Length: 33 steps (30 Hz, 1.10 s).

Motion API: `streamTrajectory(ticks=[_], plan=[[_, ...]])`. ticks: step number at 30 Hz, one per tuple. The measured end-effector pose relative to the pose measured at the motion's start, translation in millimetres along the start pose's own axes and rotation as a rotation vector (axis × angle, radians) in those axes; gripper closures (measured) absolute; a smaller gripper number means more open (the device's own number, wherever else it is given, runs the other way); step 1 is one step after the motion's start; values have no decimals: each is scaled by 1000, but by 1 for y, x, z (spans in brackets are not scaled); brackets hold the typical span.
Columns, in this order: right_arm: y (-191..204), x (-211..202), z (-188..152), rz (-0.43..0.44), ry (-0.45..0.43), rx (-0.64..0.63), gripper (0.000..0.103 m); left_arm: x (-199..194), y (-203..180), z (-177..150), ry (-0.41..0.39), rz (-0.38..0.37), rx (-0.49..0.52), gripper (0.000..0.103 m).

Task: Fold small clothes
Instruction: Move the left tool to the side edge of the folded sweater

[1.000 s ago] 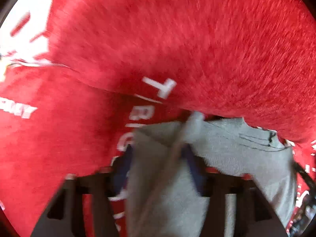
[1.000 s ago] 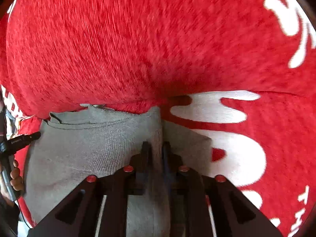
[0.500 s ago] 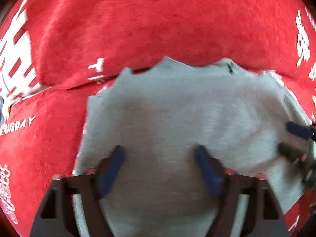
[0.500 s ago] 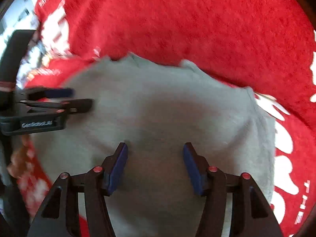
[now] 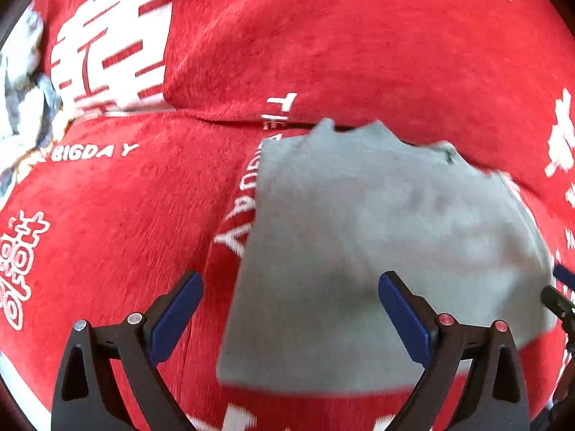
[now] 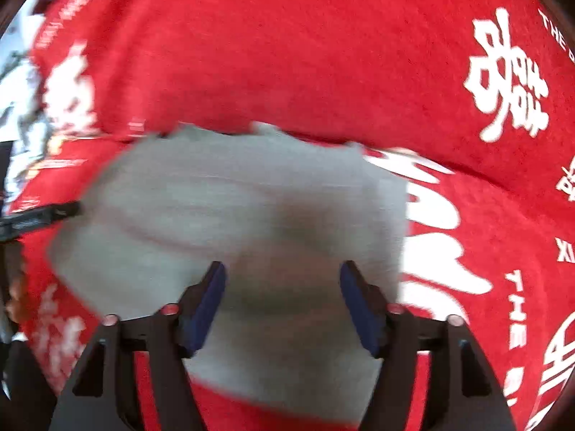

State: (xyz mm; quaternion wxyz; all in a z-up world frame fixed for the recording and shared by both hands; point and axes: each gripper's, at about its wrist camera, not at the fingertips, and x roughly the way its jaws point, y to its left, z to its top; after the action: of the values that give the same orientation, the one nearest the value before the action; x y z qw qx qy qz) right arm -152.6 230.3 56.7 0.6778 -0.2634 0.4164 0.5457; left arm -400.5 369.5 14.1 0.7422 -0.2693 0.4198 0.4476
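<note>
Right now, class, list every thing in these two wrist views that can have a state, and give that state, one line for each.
grey garment: lying flat and folded on the red cloth, held by neither gripper.
left gripper: open, jaws just widened, nothing pinched between them.
right gripper: open, jaws just widened, above the garment, not gripping it.
red cloth: spread out under the garment, with a crease behind it.

A small grey knit garment (image 5: 377, 237) lies folded flat on red printed fabric (image 5: 125, 215).
</note>
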Motion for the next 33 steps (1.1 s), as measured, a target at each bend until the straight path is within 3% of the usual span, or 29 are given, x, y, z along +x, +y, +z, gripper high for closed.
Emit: streamTrajectory(ticks=[2, 4, 6, 7, 10, 12, 17, 19, 21, 23, 25, 29, 33], plan=[[21, 1, -16, 32, 3, -35, 25, -5, -1, -16, 13, 24, 36, 4], [22, 18, -31, 51, 65, -13, 26, 11, 8, -33, 109, 92, 66, 3], [1, 27, -46, 37, 98, 50, 27, 8, 30, -40, 73, 41, -15, 0], [-11, 18, -52, 58, 57, 80, 27, 6, 41, -41, 103, 38, -53, 0], [-34, 4, -60, 27, 96, 119, 27, -3, 52, -43, 112, 50, -77, 0], [-38, -3, -59, 11, 120, 120, 26, -14, 45, -38, 92, 77, -50, 1], [-17, -20, -32, 3, 52, 115, 24, -29, 10, -24, 13, 9, -28, 1], [-6, -7, -25, 3, 58, 107, 24, -13, -2, -22, 35, 24, 10, 1], [-5, 7, -28, -6, 97, 120, 24, 10, -6, -31, 104, 102, 60, 0], [-17, 18, -41, -27, 148, 146, 24, 2, 9, -38, 79, 48, 5, 0], [-26, 6, -52, -28, 110, 143, 24, -8, 30, -45, 112, -3, -58, 0], [-32, -19, -67, -61, 104, 132, 23, -22, 67, -50, 76, -36, -152, 0], [-28, -30, -75, -35, 94, 169, 23, -9, 90, -33, 105, -91, -252, 0]])
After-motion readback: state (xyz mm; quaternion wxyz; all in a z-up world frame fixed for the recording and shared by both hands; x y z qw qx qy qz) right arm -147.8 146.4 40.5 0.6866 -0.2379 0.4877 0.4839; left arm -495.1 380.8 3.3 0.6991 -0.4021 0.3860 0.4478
